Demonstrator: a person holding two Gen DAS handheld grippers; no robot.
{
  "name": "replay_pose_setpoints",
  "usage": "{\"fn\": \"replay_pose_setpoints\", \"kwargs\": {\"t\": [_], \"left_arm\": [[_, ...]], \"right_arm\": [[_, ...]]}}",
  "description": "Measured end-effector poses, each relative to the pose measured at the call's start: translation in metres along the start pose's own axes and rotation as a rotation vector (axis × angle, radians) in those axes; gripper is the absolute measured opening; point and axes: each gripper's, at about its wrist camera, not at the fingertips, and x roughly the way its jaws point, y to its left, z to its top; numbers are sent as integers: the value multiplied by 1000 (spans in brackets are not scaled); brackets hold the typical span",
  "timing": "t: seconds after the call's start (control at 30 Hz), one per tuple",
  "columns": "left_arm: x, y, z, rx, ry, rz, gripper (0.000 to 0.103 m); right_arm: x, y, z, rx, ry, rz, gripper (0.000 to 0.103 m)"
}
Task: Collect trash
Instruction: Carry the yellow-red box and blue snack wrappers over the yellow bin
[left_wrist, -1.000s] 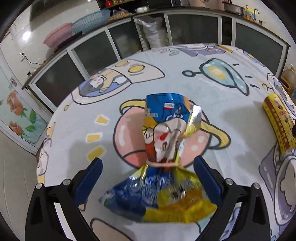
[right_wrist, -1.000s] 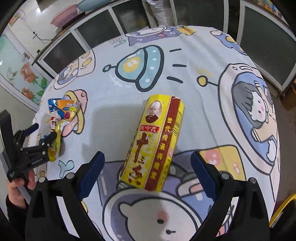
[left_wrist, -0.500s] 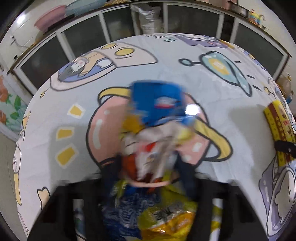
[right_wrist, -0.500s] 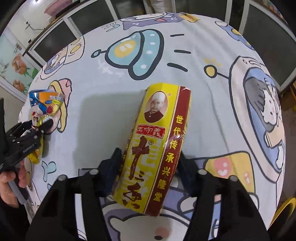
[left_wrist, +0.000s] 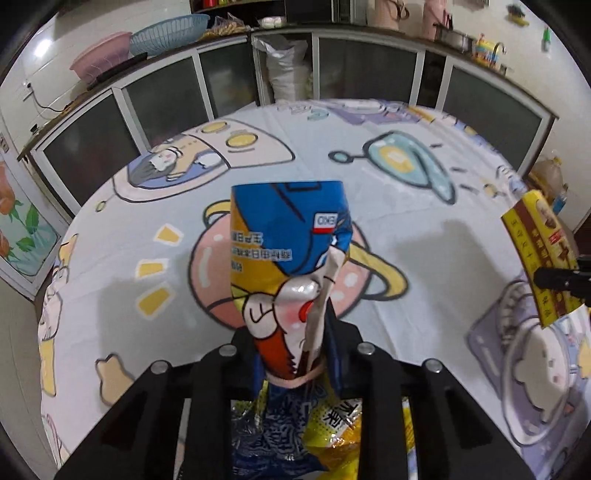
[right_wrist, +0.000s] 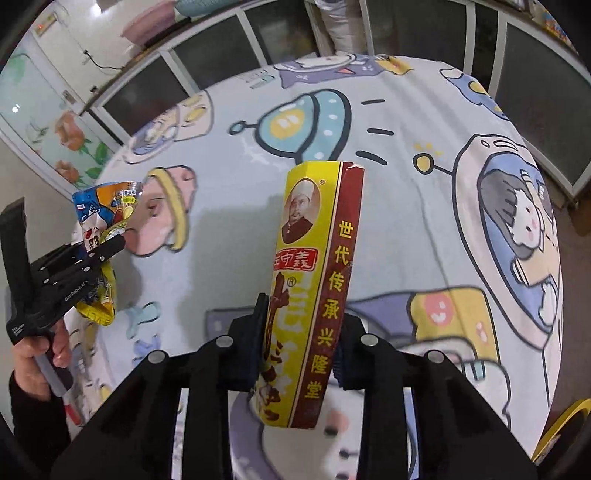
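Trash is held in both tools. The left tool (left_wrist: 295, 363) is clamped on the banded neck of a crumpled snack bag (left_wrist: 286, 254); its jaws have just been closing, and the bag is pinched between them. The bag's blue-and-orange upper part is seen standing up beyond the fingers, its foil lower part bunched below them. The right tool (right_wrist: 299, 341) is clenched on the lower part of a long yellow-and-red box (right_wrist: 314, 280); its jaws have just been closing too, with the box between the pads. Both items are seen above the table (left_wrist: 424, 236), which is covered by a cartoon-print cloth. Whether either still touches the cloth cannot be told. A hand (right_wrist: 35, 354) in a dark sleeve is seen on the left tool's grip. Glass-fronted cabinets (left_wrist: 166, 99) are noted behind the table.
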Motion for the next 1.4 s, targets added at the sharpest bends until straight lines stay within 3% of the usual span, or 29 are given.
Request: {"fn": "replay_pose_setpoints", "kwargs": {"t": [0.4,0.83,1.07,1.4], "left_arm": [[-84,-20,-59,-7,-91,-94,25],[-131,-108,-136,53,-130,-223,25],[-141,-174,-150,109,-147,-307,25],[-158,-268,-139,217,-182,-393,25]], "right_arm": [[-62,13,-61,-16,-18,96,29],[-97,-27,-156,48,-25,119,29],[-124,-71,-195,114,-62,101,29],[-194,-141,-233,212,-187,20,29]]}}
